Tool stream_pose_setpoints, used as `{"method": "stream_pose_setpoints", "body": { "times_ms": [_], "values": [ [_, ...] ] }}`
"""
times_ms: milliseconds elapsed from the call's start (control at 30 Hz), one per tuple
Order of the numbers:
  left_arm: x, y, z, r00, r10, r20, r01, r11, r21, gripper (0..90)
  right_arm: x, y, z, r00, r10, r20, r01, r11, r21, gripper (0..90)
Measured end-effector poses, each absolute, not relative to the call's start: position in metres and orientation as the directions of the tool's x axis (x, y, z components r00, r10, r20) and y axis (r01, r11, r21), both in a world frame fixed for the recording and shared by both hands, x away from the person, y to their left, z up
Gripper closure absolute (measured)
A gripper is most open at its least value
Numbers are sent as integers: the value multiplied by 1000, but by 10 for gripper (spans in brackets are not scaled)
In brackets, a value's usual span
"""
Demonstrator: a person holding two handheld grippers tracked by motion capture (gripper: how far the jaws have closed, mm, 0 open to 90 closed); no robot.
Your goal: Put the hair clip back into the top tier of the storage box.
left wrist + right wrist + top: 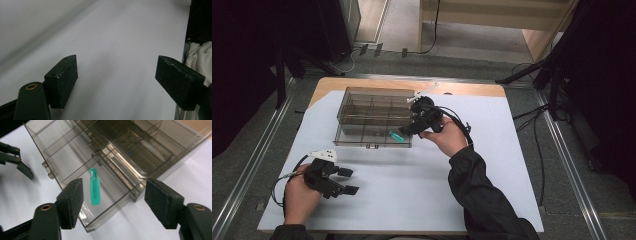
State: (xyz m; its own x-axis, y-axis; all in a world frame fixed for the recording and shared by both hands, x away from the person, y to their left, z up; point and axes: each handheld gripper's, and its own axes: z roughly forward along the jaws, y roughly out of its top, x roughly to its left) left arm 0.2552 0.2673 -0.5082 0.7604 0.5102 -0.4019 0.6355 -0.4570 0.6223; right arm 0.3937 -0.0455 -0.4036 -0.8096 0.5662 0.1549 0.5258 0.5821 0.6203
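Observation:
A smoky clear compartment case (362, 107) lies open on the white sheet (492, 150), its divided half to the rear. A small green tube (396, 135) rests in the case's front half near its right end, and in the right gripper view the green tube (94, 190) lies flat on the clear plastic (62, 152). My right gripper (408, 130) hovers just above that corner, open, with the tube between and beyond its jaws (113, 187). My left gripper (351, 181) sits low at the front left, open over bare sheet (116, 62).
The wooden table edge (462, 89) shows behind the sheet. Cables (537, 150) run along the floor at the right. A white cloth (197, 55) lies beyond the sheet's edge in the left gripper view. The left gripper's jaw (23, 170) shows far off in the right gripper view.

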Motion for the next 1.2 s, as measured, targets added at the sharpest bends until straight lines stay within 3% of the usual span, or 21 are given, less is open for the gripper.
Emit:
{"method": "stream_pose_setpoints", "body": {
  "times_ms": [200,1200],
  "values": [
    [258,265,-508,760,509,-405,637,-458,620,190,395,-61,-402,-820,547,168,517,581,629,225],
    [259,265,-508,758,511,-405,639,-456,619,190,418,-119,-429,-813,566,136,517,594,617,224]
  ]
}}
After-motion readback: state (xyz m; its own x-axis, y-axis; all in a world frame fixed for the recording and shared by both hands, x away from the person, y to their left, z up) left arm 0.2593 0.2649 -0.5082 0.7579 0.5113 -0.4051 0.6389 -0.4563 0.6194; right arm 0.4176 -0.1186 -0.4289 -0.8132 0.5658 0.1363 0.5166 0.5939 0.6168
